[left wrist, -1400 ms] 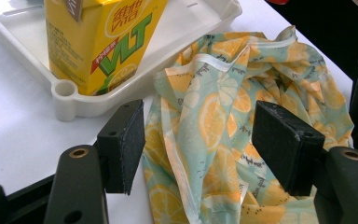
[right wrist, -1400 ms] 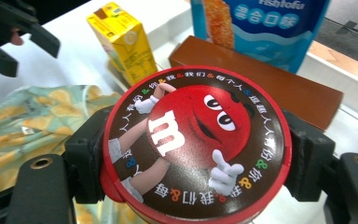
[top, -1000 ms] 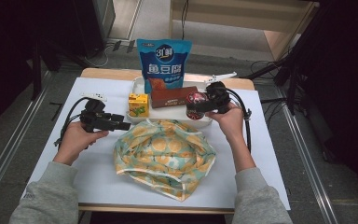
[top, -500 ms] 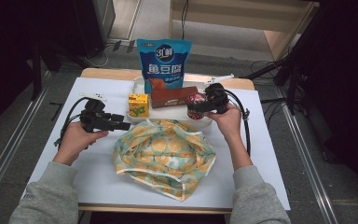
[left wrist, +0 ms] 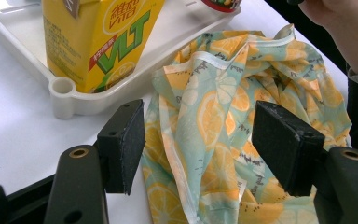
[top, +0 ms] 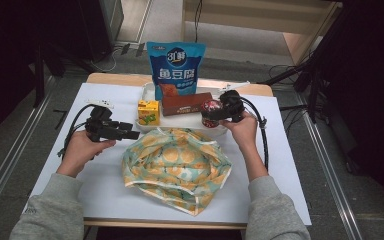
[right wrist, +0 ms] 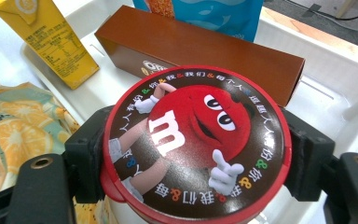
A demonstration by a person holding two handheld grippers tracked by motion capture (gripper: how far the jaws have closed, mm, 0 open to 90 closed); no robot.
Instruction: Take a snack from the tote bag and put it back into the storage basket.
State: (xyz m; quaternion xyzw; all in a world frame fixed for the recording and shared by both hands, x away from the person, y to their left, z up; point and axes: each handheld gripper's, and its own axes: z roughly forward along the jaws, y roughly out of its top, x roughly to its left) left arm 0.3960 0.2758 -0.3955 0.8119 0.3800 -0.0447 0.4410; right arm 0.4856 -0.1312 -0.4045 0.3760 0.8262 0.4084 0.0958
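While my right gripper [top: 214, 113] sits right of centre in the high view, its jaws are clamped on the M&M's tub [right wrist: 193, 142], one black pad pressed against each side of the round red-rimmed lid. In the right gripper view the tub takes up the middle and lower part of the frame, lid facing the camera, with the white tray [right wrist: 340, 74] beneath and behind it. In the high view the tub [top: 211, 108] is at the tray's right end, just right of the brown box [top: 186, 103]. Whether it rests on the tray floor or is lifted clear, I cannot tell.

My left gripper [top: 125, 131] is left of centre in the high view, jaws apart and holding nothing. In the left gripper view its two pads stand wide open over the edge of the orange-print cloth bag [left wrist: 223, 121], which lies crumpled on the white table cover [top: 95, 180] across the centre and right of that frame. I cannot tell whether the pads touch the fabric.

Yellow juice carton [top: 148, 112]: upright at the tray's left end, upper left in the left gripper view. Blue snack pouch [top: 176, 70]: upright behind the brown box, upper centre in the high view. Bag occupies the lower centre there, just in front of the tray.
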